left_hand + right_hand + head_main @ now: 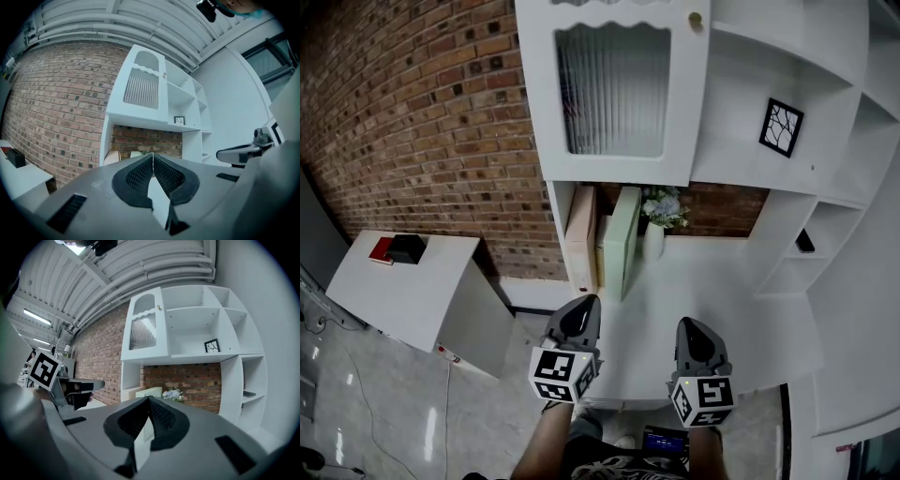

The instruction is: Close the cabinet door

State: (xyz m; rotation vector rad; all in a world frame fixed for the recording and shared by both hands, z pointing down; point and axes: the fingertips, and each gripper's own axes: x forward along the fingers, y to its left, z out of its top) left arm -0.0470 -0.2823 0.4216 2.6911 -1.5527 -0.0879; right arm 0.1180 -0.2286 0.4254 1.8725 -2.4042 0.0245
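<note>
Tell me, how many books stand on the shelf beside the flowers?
2. A beige book stands leftmost; a pale green book stands next to it, beside the vase of flowers. Others may be hidden behind them.

**Left gripper** [586, 302] and **right gripper** [687, 322]: each is formed of a smooth grey shell tapering to a point, with a black inset at the front. A left marker cube [562, 373] and a right marker cube [705, 398], white and printed with black square codes, are carried at the rear ends.

**Gripper views:** black pads [140, 176] with a fine dotted grid are set in a black surround within the grey body, and dark rectangular slots [67, 213] are cut into the shell on either side. The same build is seen on the right.

**Person:** a dark patterned garment [609, 466] is worn.
</note>
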